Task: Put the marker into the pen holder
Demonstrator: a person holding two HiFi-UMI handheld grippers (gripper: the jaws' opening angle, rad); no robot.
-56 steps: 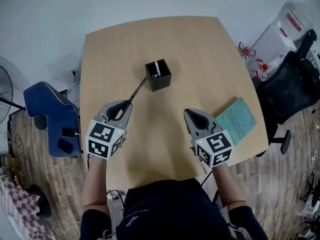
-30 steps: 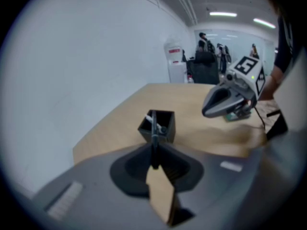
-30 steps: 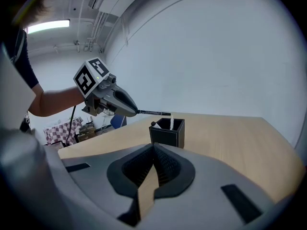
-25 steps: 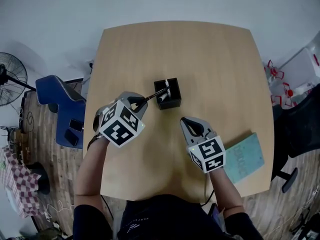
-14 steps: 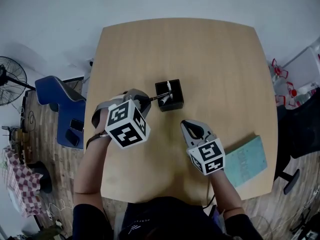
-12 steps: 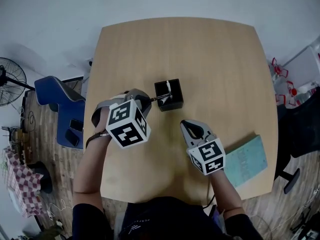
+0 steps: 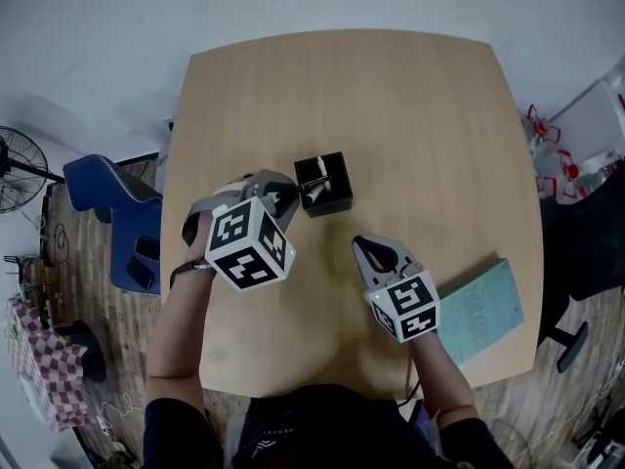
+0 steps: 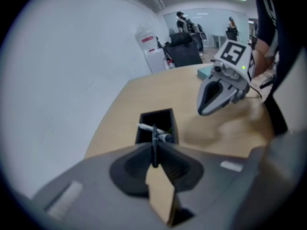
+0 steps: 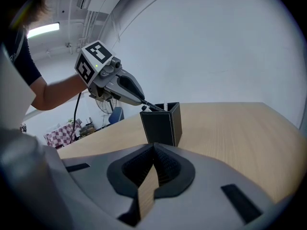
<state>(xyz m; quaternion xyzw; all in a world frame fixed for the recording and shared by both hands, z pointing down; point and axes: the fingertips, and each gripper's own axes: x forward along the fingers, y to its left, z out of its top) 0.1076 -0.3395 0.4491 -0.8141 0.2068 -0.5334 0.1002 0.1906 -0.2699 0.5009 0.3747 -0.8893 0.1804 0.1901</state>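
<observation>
A black square pen holder [image 7: 324,184] stands mid-table with a white pen [image 7: 314,177] in it. My left gripper [image 7: 283,194] hovers just left of it, pinching a thin black marker [image 7: 296,192] whose far end reaches over the holder's rim. In the left gripper view the marker [image 8: 154,146] stands between the jaws, which are opening slightly, above the holder [image 8: 156,124]. My right gripper [image 7: 360,243] rests lower right of the holder, shut and empty; its view shows the holder [image 9: 161,126] and the left gripper [image 9: 139,98] with the marker [image 9: 151,107].
A teal book [image 7: 479,307] lies at the table's right front edge. A blue chair [image 7: 105,221] and a fan [image 7: 14,160] stand left of the table [image 7: 410,115], a black chair [image 7: 598,247] to the right.
The left gripper has carried the marker from the table's left side up to the holder and tilted; the marker's end now sits over the opening. The right gripper has stayed put.
</observation>
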